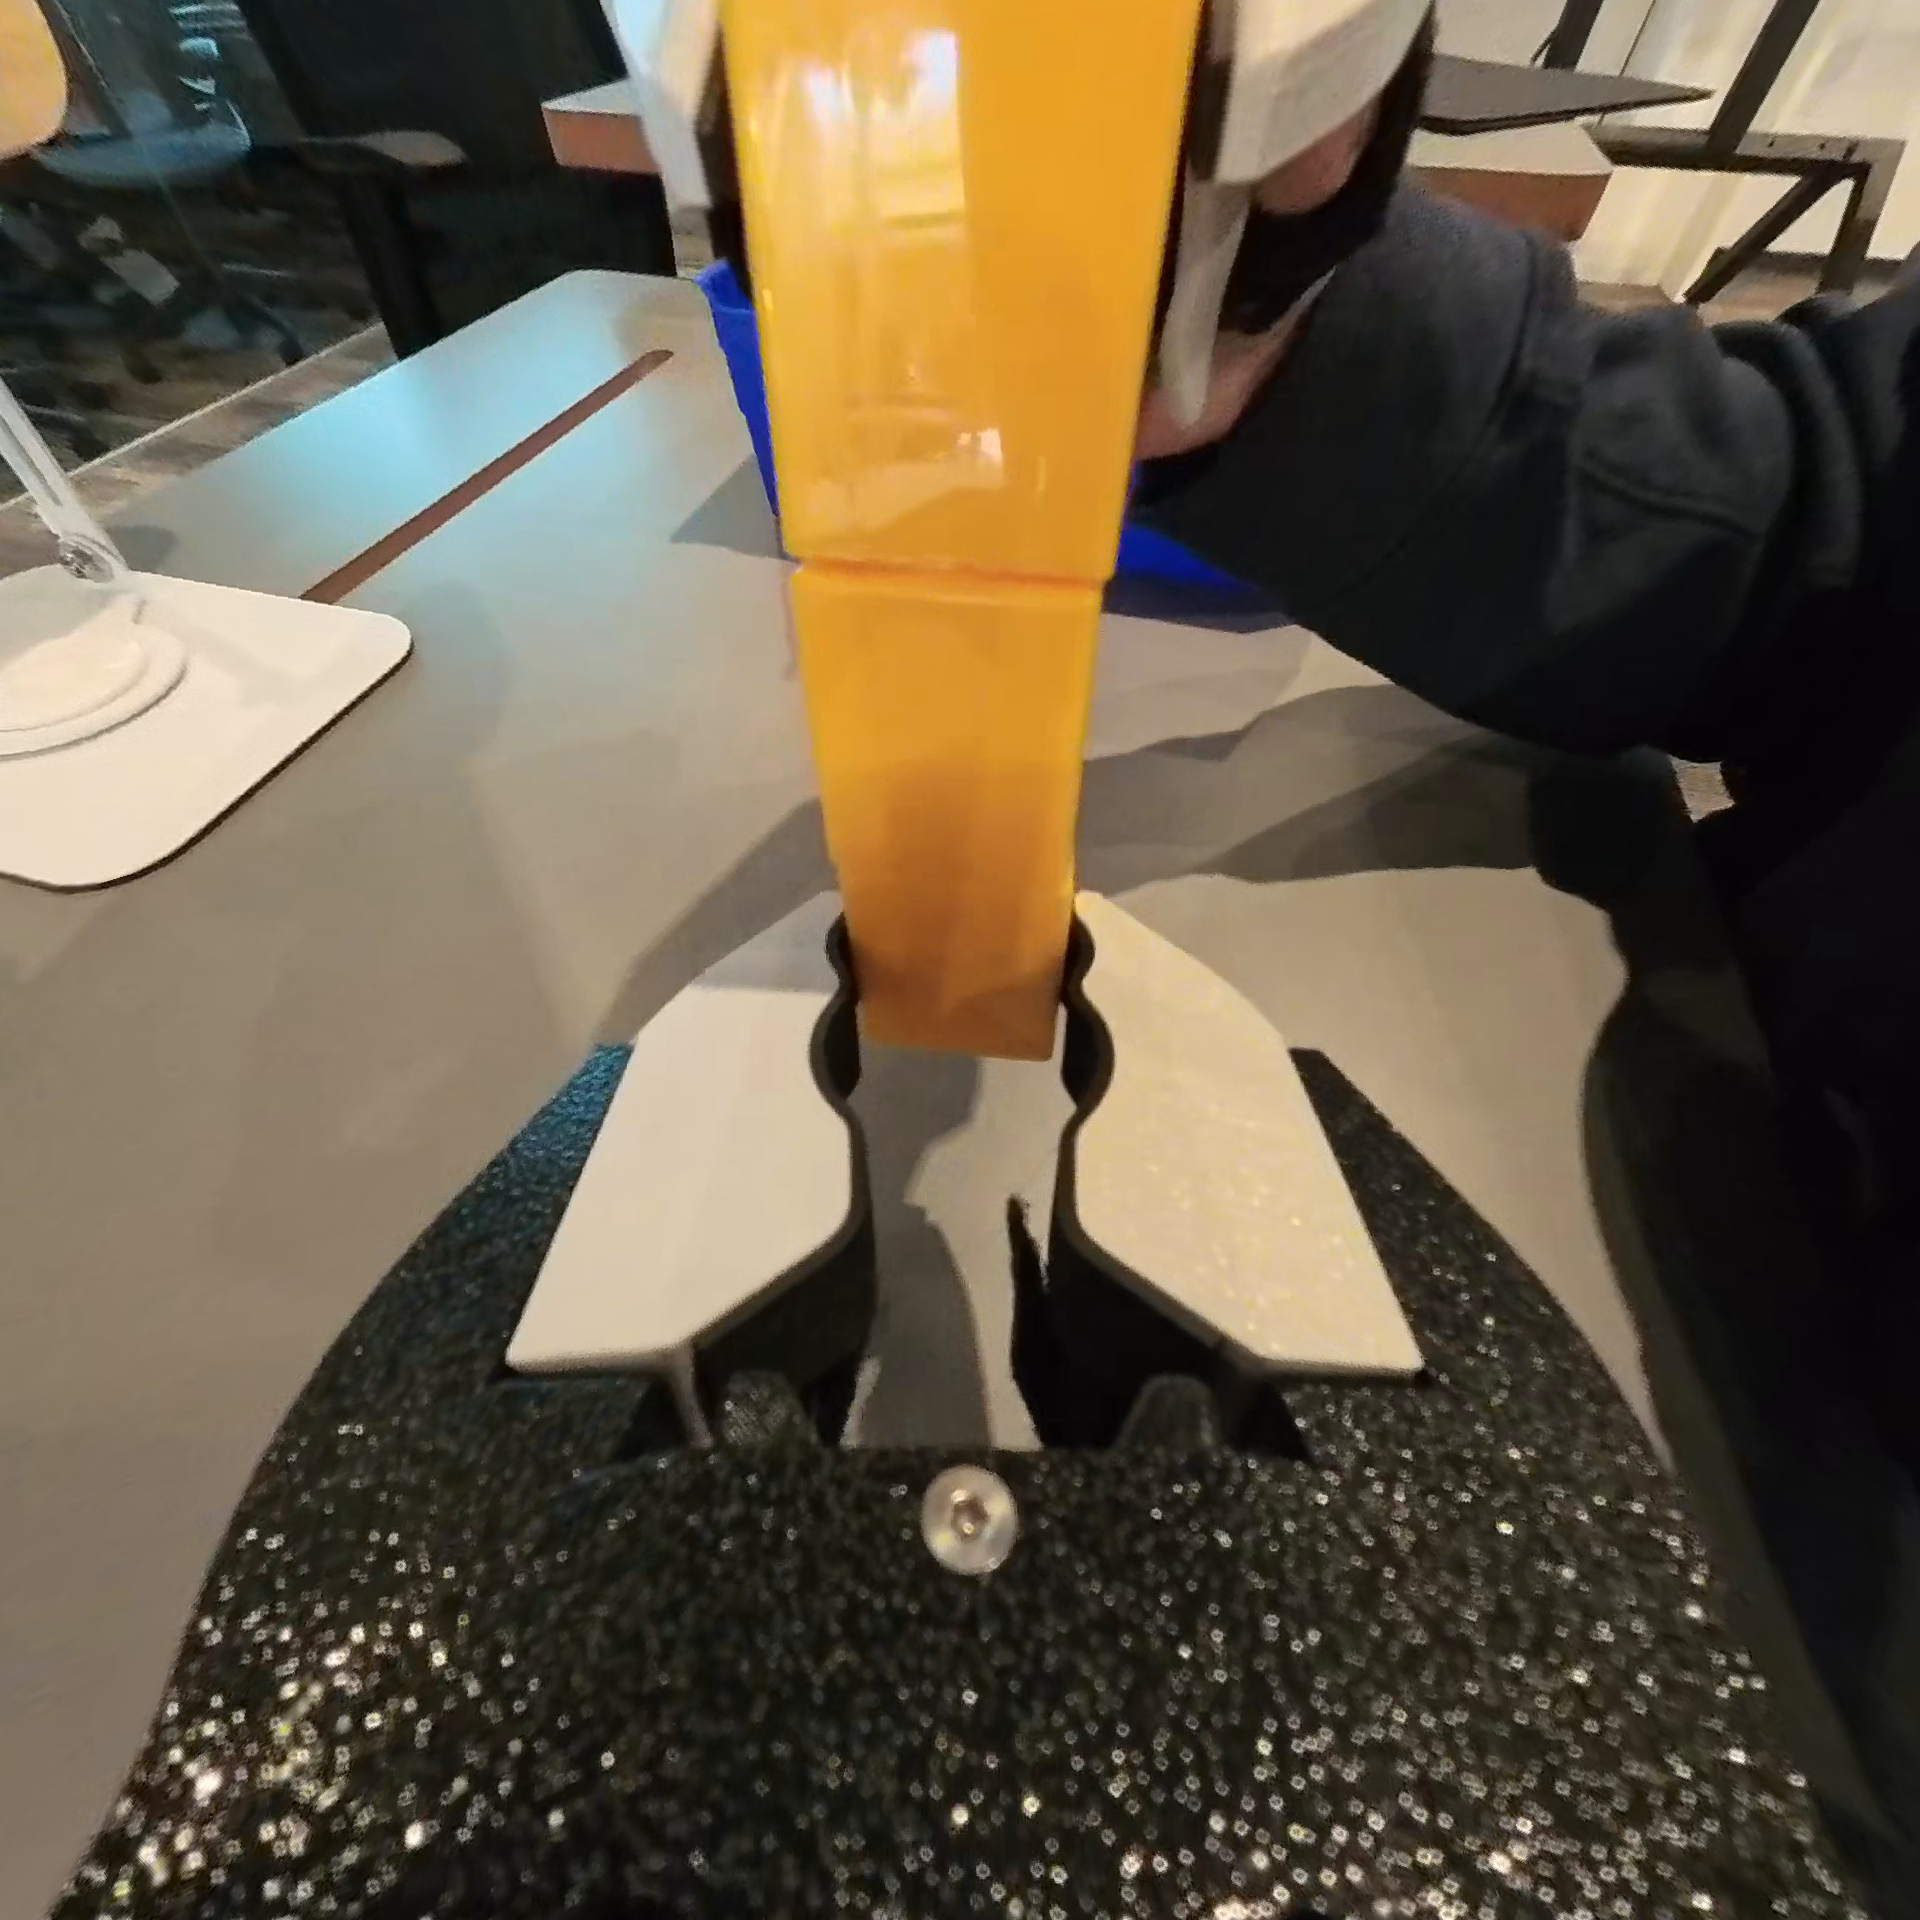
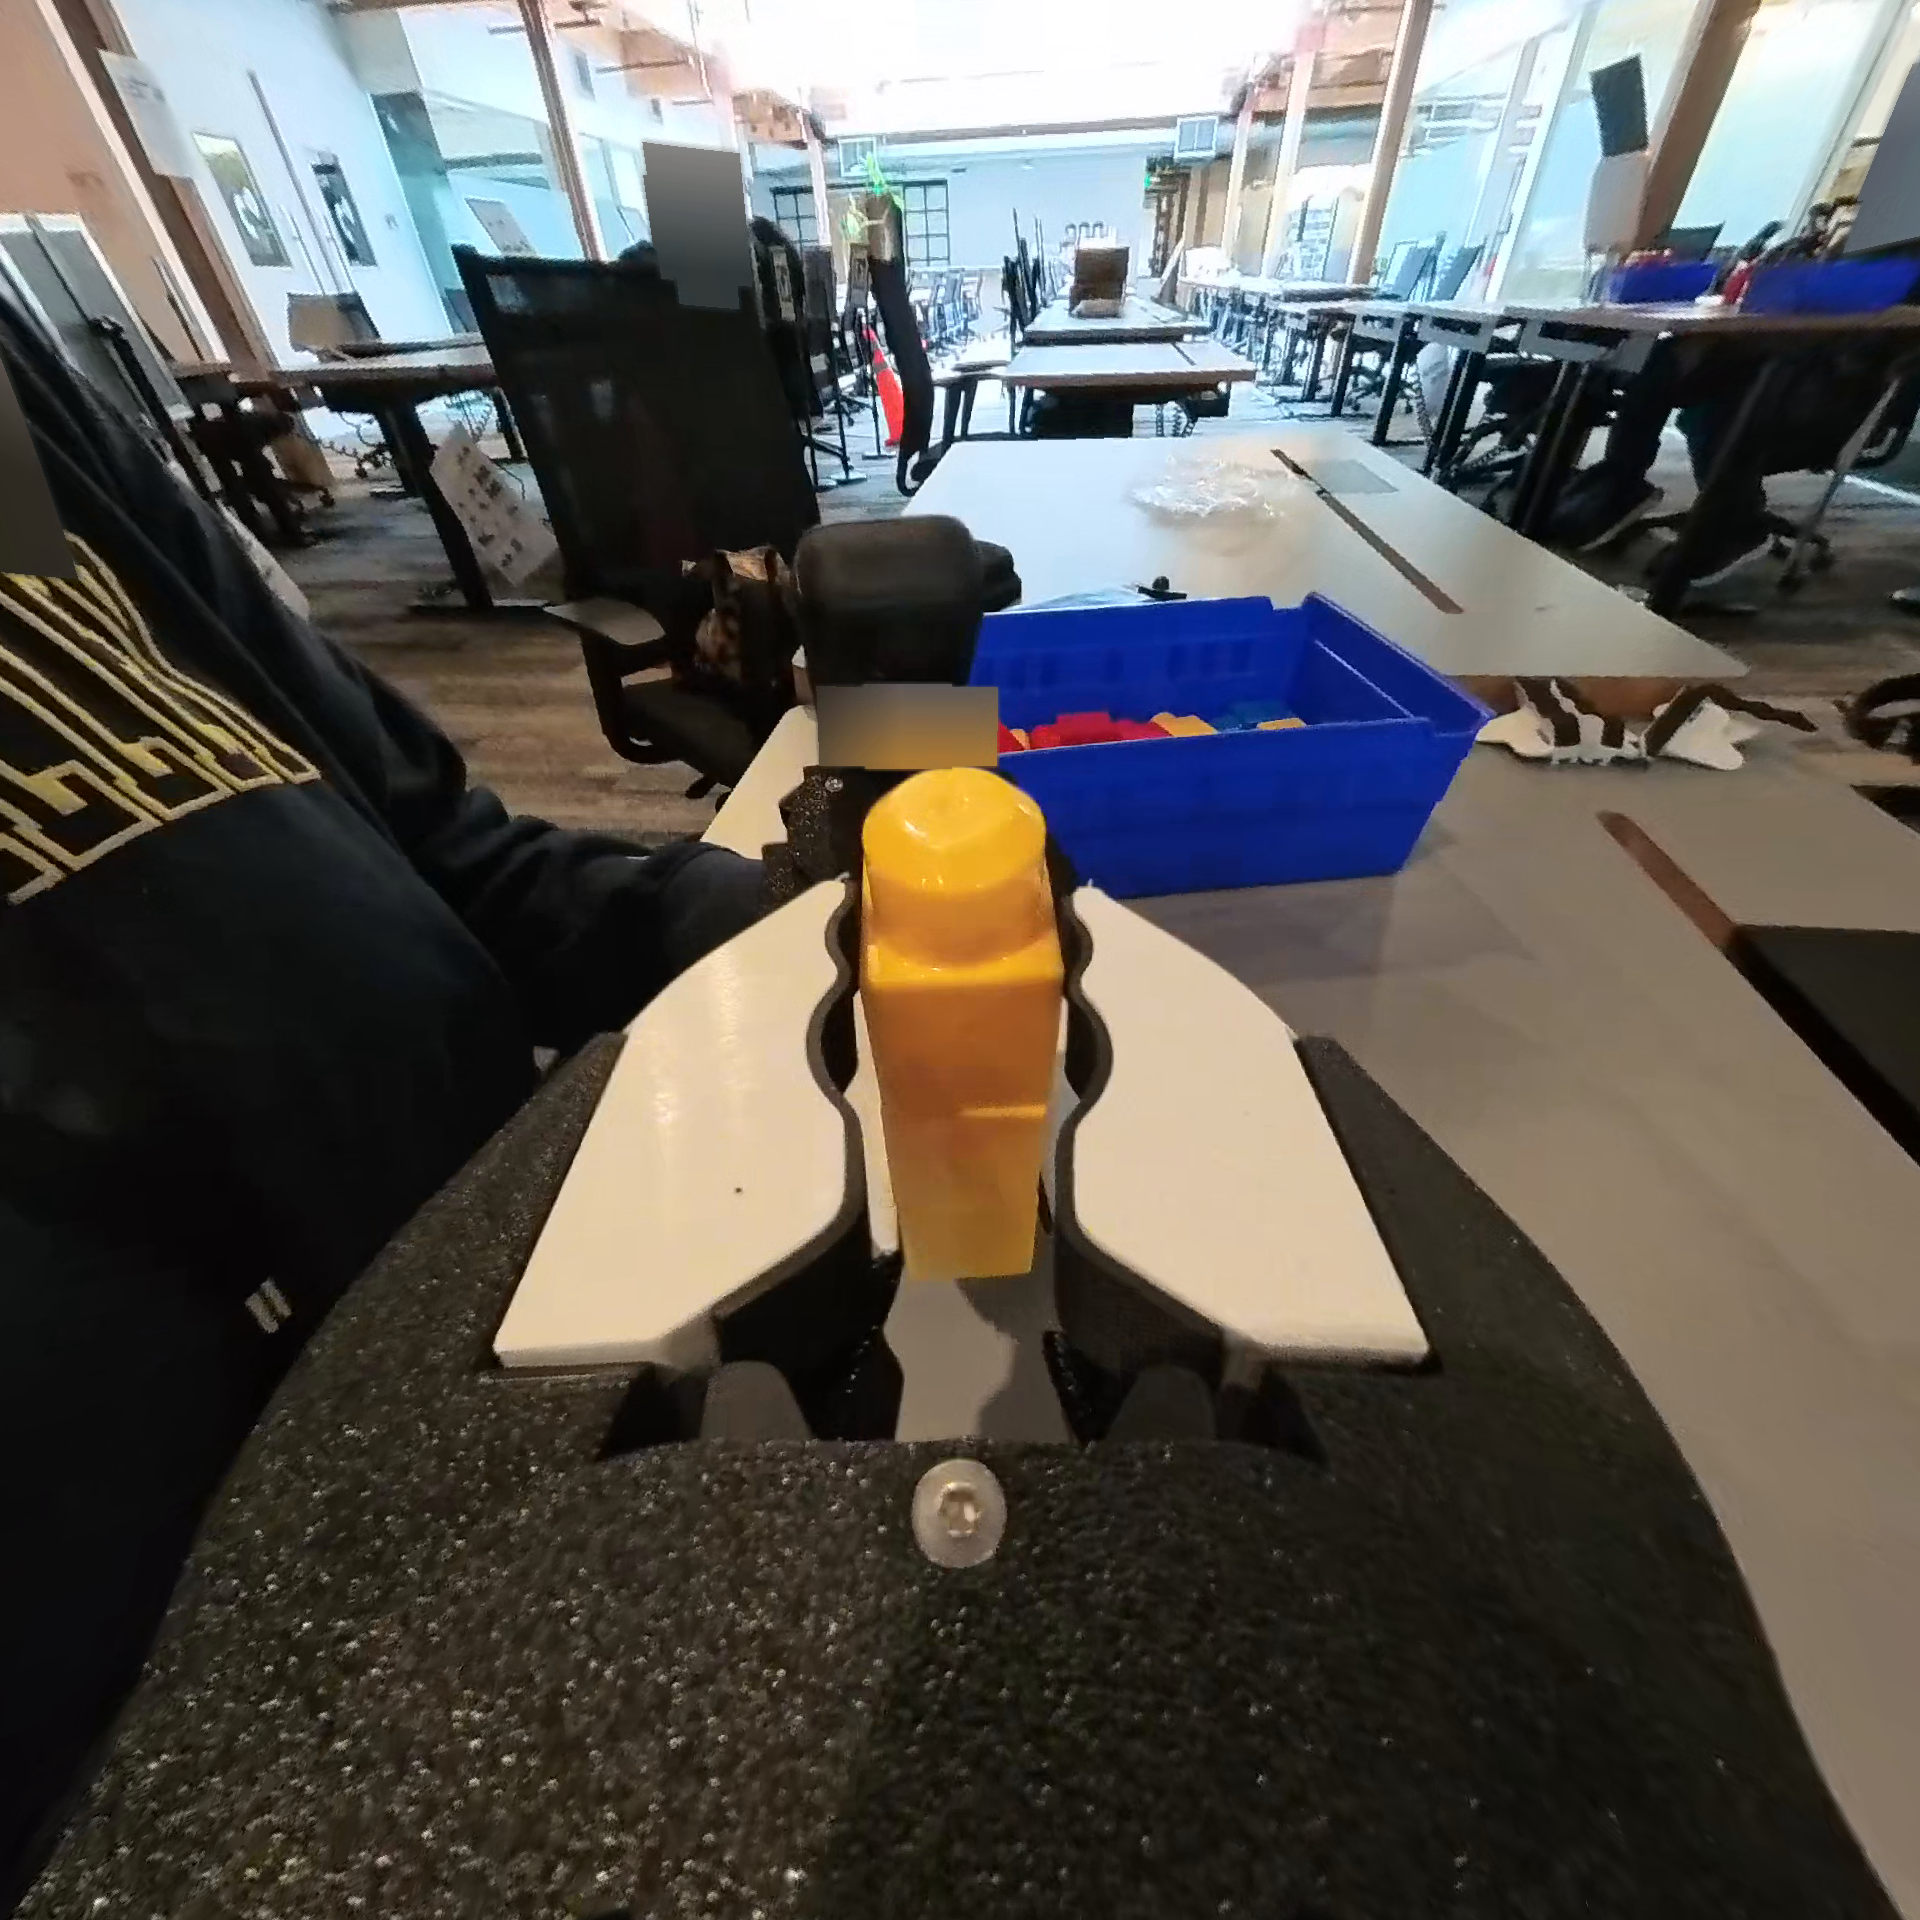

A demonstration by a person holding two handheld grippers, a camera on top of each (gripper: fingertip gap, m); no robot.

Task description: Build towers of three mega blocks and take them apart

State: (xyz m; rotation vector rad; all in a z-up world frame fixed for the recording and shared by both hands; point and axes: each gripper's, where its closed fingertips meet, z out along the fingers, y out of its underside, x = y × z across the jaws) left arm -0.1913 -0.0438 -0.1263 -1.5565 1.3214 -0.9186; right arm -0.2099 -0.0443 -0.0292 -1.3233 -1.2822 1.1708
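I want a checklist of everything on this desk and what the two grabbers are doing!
Surface: grey table, a dark slot in it.
Job's things: yellow block tower held at both ends; blue bin holding red, yellow and blue blocks.
Clutter: white lamp base.
Grippers: left gripper shut on the tower's lower block; right gripper shut on its upper part.
Cables: nothing seen.
Surroundings: office desks, chairs, a person's dark sleeve.

The left gripper [image 1: 958,992] has its jaws clamped on the lower yellow block [image 1: 951,790]; the far gripper [image 1: 1226,187] grips the upper yellow block [image 1: 951,291] above the grey bench [image 1: 312,935].
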